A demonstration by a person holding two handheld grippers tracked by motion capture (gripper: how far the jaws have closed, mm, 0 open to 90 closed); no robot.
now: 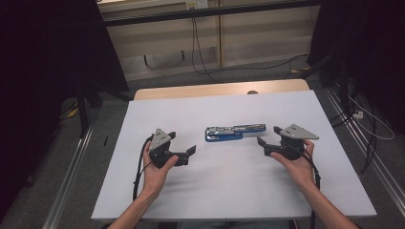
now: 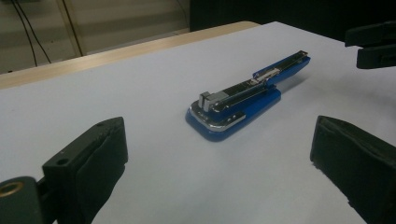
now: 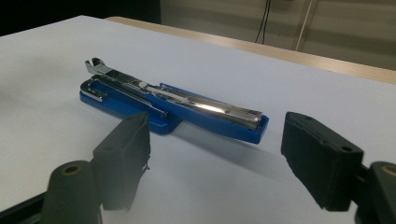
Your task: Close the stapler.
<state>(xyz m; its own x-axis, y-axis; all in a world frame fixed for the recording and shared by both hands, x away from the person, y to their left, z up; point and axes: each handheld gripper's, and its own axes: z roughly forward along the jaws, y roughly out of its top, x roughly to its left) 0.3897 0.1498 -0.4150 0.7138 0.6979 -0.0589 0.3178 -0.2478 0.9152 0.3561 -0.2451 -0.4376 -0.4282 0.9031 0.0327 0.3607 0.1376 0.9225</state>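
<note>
blue stapler [image 1: 235, 132] lying opened out on white desk [image 1: 229, 191], between 2 grippers: left gripper [image 1: 184, 149] and right gripper [image 1: 268, 138], jaws of both apart, empty.

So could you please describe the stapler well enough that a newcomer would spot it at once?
Start with the white table, then look to its middle, between the person's two hands. The stapler lies flat there, swung open lengthwise. Its blue body and shiny metal rail set it apart from the black tongs on either side.
</note>
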